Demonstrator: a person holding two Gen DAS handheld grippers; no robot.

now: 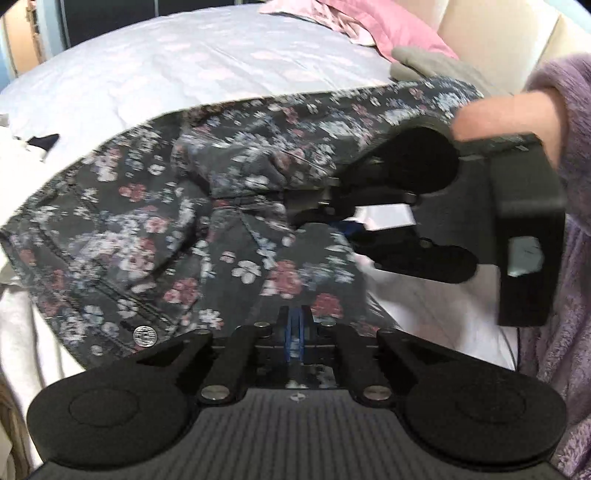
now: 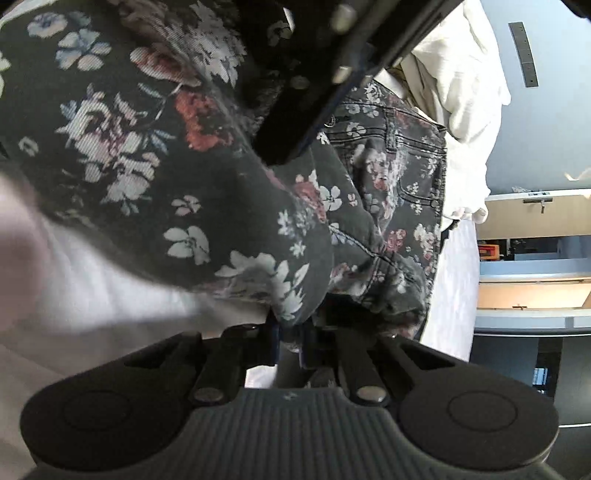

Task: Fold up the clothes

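The left gripper [image 1: 294, 328] sits lowest and closest in the left wrist view, its 2 blue-edged fingers drawn together with the hem of the floral trousers [image 1: 155, 229] pinched between them. From there the biggest thing in sight is the bed [image 1: 177, 62], covered in a pale lilac sheet with faint pink blossoms; the trousers, dark grey denim printed with white, blue and red flowers, lie spread across it and are lifted at the near edge where both grippers hold them. Beyond them, at the head of the bed, rests a pink pillow [image 1: 388, 22], with a grey folded item [image 1: 432, 64] just beside it. A heap of white laundry [image 2: 461, 85] lies touching the waistband end of the trousers in the right wrist view. On the right of the left view a purple fleecy sleeve [image 1: 569, 122] leads to a hand [image 1: 506, 114] holding the right gripper [image 2: 291, 343], which is clamped on a fold of the same fabric; the image there is motion-blurred. Smallest of all, 1 silver metal button [image 1: 145, 336] shows on the trousers close to the left gripper.
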